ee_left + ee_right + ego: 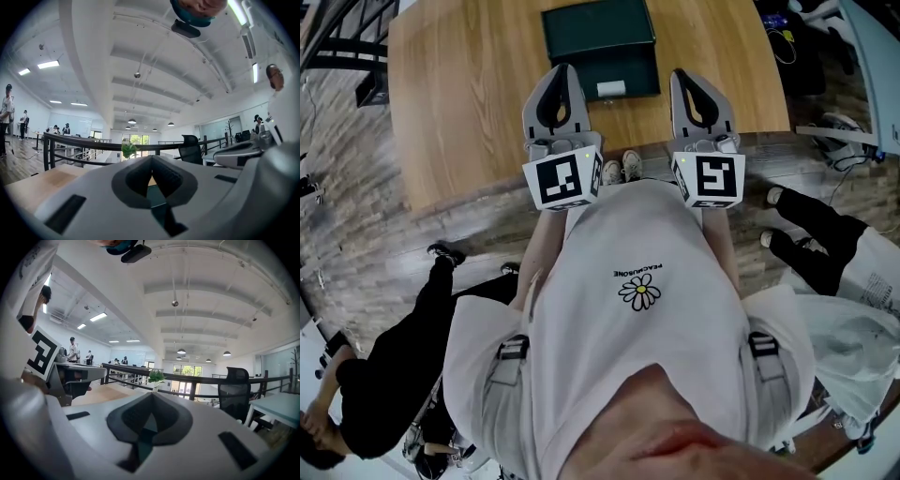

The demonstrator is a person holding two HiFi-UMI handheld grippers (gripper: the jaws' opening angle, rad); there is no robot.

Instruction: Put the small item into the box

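Left gripper (pixel 560 69): jaws closed tip to tip, nothing between the pads; held level in front of the chest, just left of the box in the head view.
Right gripper (pixel 690 75): jaws likewise pressed together and empty; held level, just right of the box, about even with the left one.
Box (pixel 598 42): dark green, flat on the wooden table (pixel 469 84), between the two grippers' lines and beyond their tips.
Small item (pixel 611 88): white, at the middle of the box's near edge; on the box or against it, cannot tell which. Touched by neither gripper.
Shoes (pixel 622 169): pale, on the floor at the table's near edge, between the two marker cubes.
Bystanders: one in black (pixel 403 356) on the floor at left, another in dark trousers (pixel 816 234) at right.
Gripper views: railing (pixel 75 140), potted plant (pixel 129 149) and office chair (pixel 191 149) beyond the jaws.
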